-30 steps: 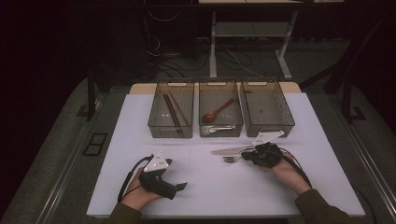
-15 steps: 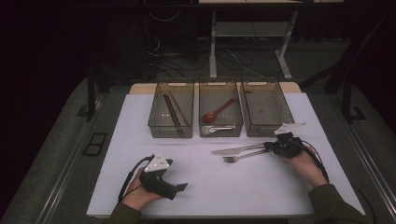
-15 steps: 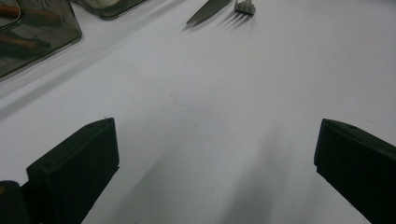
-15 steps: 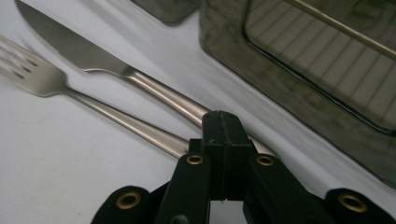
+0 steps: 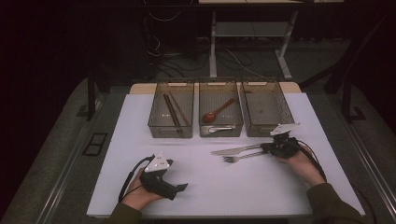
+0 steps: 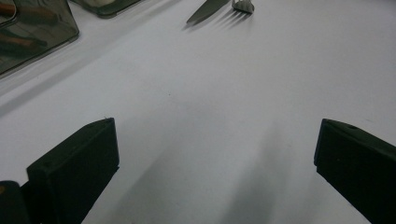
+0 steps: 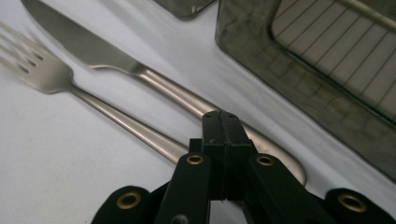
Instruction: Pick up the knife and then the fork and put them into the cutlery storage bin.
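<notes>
A steel knife and a fork lie side by side on the white table, right of centre, handles pointing right. My right gripper sits at their handle ends. In the right gripper view its jaws are pressed together, tips over the gap between the knife handle and the fork handle, with nothing seen between them. My left gripper rests at the front left, open; its fingers stand wide apart over bare table, the knife tip far ahead.
Three clear bins stand in a row at the back. The left bin holds chopsticks, the middle bin a red spoon and a metal spoon, and the right bin looks empty. It stands just beyond my right gripper.
My right gripper has drawn back to the right, from over the knife and fork to their handle ends, so more of both now shows. The left gripper has stayed put.
</notes>
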A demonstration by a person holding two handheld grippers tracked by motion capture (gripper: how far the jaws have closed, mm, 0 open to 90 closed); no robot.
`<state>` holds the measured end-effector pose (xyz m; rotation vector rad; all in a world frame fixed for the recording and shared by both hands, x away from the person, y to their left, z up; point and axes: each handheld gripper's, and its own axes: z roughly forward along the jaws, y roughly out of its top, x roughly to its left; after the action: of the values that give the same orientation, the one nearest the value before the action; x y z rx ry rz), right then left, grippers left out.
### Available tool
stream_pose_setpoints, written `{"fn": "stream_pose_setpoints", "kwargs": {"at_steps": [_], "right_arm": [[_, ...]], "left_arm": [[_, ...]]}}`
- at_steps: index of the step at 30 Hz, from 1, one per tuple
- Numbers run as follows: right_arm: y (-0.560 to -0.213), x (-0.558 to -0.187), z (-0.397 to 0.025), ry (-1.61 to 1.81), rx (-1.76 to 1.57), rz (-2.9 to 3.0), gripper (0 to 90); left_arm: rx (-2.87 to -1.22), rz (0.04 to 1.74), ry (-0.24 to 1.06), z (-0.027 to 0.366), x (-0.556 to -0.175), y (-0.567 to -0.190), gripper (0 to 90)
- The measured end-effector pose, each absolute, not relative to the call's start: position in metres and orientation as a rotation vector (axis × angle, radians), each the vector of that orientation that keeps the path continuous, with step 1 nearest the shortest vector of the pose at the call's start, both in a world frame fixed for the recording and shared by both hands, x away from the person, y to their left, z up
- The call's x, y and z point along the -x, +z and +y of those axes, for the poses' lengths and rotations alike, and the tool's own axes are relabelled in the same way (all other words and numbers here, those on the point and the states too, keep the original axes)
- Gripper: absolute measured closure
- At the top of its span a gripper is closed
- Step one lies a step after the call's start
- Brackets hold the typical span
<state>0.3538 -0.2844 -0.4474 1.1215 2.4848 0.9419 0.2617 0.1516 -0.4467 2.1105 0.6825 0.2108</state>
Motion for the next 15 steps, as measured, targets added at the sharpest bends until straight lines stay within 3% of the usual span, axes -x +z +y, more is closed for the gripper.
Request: {"fn": "stream_pose_setpoints", "kwargs": {"at_steps": [15], "right_arm": [[-0.436,-0.319,-0.286,0.849,-1.015,2.687,89.5]], "left_arm": [[-2.105,0.681,0.208,0.152,-0.261,-0.446,0.0]]}}
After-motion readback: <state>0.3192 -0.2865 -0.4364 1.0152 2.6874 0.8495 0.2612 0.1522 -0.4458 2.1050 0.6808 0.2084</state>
